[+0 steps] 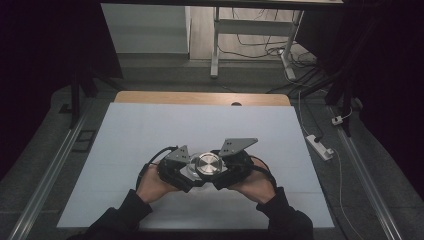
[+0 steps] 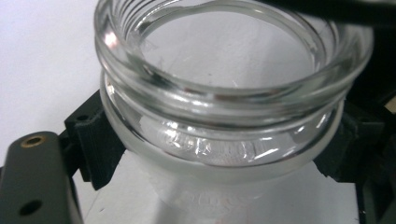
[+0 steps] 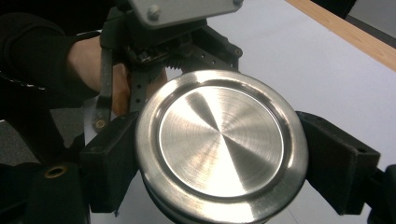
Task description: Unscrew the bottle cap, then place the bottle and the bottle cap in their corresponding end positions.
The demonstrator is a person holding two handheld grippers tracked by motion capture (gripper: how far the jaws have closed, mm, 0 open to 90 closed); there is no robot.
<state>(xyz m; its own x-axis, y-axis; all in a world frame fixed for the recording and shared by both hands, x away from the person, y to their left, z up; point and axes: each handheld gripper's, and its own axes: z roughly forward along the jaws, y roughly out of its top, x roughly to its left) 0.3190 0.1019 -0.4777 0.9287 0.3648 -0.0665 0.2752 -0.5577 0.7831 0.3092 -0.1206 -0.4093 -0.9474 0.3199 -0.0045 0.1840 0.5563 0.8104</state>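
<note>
The left gripper (image 1: 186, 172) is closed on the clear glass jar with a threaded neck (image 2: 224, 116); its black jaws press on the jar's two sides below the thread. The right gripper (image 1: 231, 172) is clamped on the round brushed-steel lid (image 3: 222, 142), one jaw on each side of its rim. In the high view the lid (image 1: 208, 164) sits between both grippers, above the near middle of the white tabletop (image 1: 150, 130), and both hands are close together.
</note>
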